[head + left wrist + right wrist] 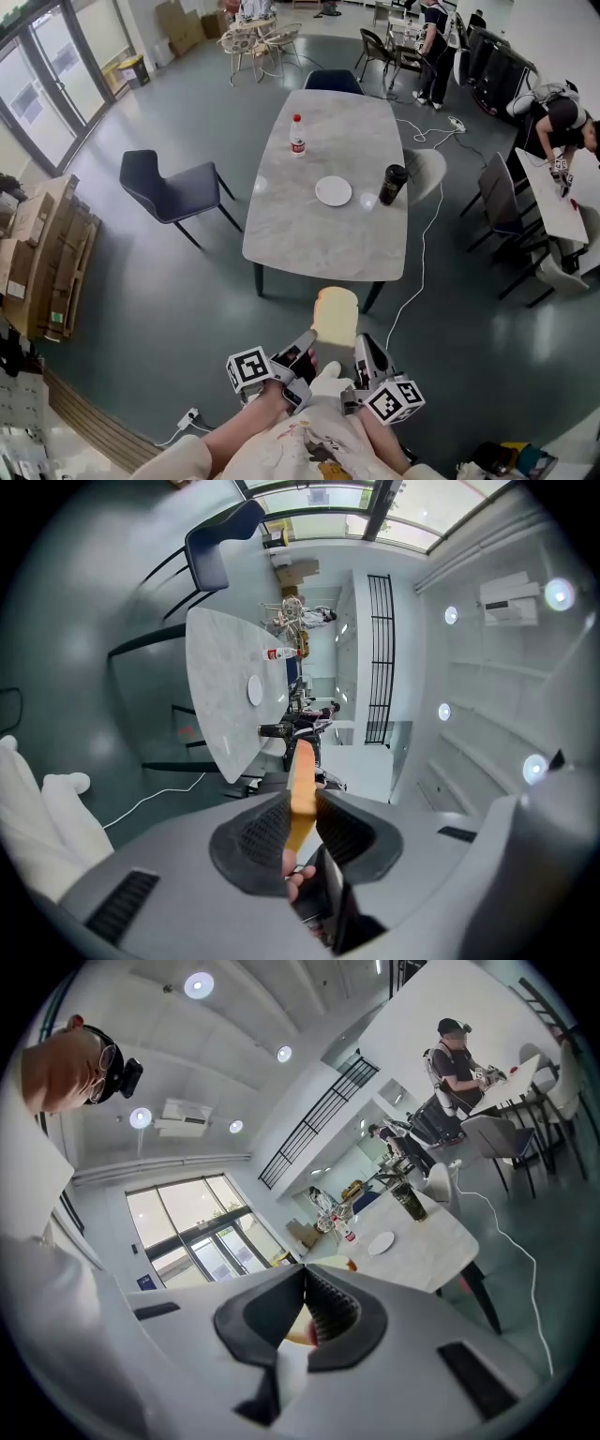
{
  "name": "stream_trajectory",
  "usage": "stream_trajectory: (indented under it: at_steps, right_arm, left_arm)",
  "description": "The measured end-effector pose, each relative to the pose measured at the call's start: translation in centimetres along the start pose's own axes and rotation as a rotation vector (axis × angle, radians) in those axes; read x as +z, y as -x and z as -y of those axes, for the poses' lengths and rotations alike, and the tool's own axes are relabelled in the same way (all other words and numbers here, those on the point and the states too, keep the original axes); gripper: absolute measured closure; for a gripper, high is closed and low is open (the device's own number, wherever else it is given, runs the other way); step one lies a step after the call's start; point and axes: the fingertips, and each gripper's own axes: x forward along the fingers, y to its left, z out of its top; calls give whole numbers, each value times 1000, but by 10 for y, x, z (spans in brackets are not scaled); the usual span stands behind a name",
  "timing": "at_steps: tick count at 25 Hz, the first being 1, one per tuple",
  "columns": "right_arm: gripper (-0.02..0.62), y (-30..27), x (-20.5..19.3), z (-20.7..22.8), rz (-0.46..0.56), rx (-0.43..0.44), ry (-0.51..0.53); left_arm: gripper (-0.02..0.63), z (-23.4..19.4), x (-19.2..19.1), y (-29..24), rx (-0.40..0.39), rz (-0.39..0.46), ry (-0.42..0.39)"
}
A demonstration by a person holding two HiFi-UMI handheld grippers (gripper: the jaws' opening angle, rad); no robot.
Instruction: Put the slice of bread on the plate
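A slice of bread (335, 314) with a browned crust is held up in the air, short of the table's near edge. My left gripper (307, 339) is shut on its lower part; in the left gripper view the bread (302, 780) stands edge-on between the pads of my left gripper (302, 822). My right gripper (361, 349) sits just right of the slice, and in its own view the tips of my right gripper (302, 1279) meet, with the bread (330, 1263) showing just past them. The white plate (333, 191) lies empty on the marble table (328, 244), also seen as the plate (381, 1242).
On the table stand a red-capped bottle (297, 136) at the far left and a dark cup (392, 185) right of the plate. A dark chair (169, 187) stands left of the table. A white cable (417, 272) runs over the floor at the right. People work at tables beyond.
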Motion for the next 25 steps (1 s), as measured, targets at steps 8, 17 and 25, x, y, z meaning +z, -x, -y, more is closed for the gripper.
stream_trajectory:
  at_steps: [8, 17, 25]
  right_arm:
    - [589, -11, 33, 78, -8, -26, -60]
    - [589, -17, 43, 110, -21, -57, -123]
    - [589, -49, 42, 121, -18, -99, -107]
  left_arm:
    - [515, -13, -19, -64, 41, 39, 67]
    - [515, -10, -23, -96, 88, 35, 27]
    - [515, -29, 13, -121, 118, 11, 74]
